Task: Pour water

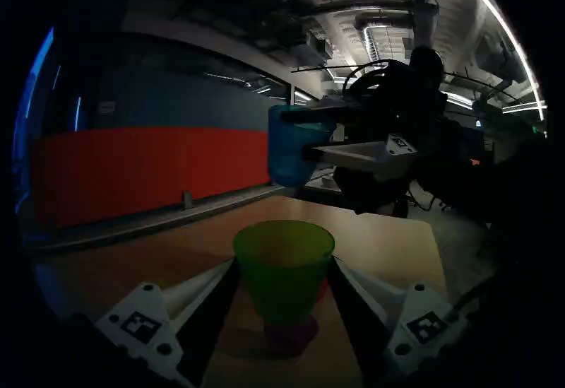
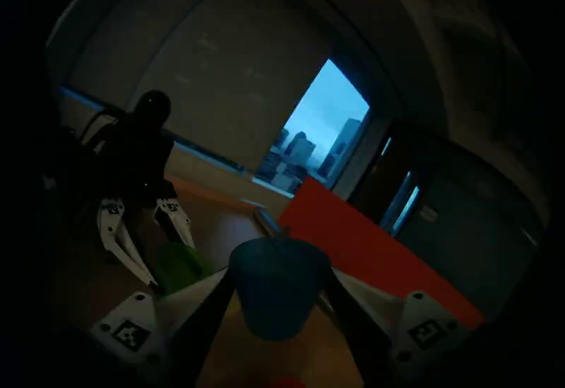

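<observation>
Left gripper view: left gripper (image 1: 282, 263) tight on green cup (image 1: 284, 282), right gripper (image 2: 280, 272) on blue cup (image 2: 279, 300)

Pretty dim room. Wooden table (image 1: 395, 236), and past its far edge there's a wall with a wide red band (image 1: 141, 169) under dark glass. Bare ducts (image 1: 371, 34) and a light strip (image 1: 505, 34) overhead. The window (image 2: 318, 130) shows blue dusk and towers, with a grey blind (image 2: 212, 70) beside it.
</observation>
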`<action>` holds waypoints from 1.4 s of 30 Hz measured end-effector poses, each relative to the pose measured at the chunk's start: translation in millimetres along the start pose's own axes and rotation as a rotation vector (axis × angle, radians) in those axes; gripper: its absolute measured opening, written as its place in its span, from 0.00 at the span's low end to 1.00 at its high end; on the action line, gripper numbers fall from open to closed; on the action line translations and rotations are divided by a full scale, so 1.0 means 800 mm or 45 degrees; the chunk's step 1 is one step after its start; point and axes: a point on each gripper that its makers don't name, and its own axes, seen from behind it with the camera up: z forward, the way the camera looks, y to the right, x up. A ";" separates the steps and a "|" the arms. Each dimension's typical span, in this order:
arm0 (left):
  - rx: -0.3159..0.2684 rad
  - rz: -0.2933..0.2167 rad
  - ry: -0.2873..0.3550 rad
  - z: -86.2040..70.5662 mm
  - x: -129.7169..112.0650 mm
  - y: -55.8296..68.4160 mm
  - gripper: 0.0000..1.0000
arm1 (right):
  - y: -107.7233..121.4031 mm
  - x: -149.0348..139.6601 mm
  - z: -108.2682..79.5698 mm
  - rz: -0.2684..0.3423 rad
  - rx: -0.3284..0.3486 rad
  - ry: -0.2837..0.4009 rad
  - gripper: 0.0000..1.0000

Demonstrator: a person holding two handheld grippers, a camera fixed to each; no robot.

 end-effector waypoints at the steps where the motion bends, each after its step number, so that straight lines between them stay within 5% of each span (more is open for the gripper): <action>1: -0.003 0.000 0.001 0.000 0.000 0.001 0.84 | 0.000 0.001 0.001 -0.010 0.001 0.001 0.97; 21: -0.044 0.016 0.009 0.006 0.004 0.018 0.84 | 0.001 0.016 0.010 -0.229 0.001 0.003 0.97; 42: -0.065 0.013 0.050 0.010 0.013 0.026 0.84 | 0.008 0.026 0.019 -0.350 -0.004 -0.010 0.97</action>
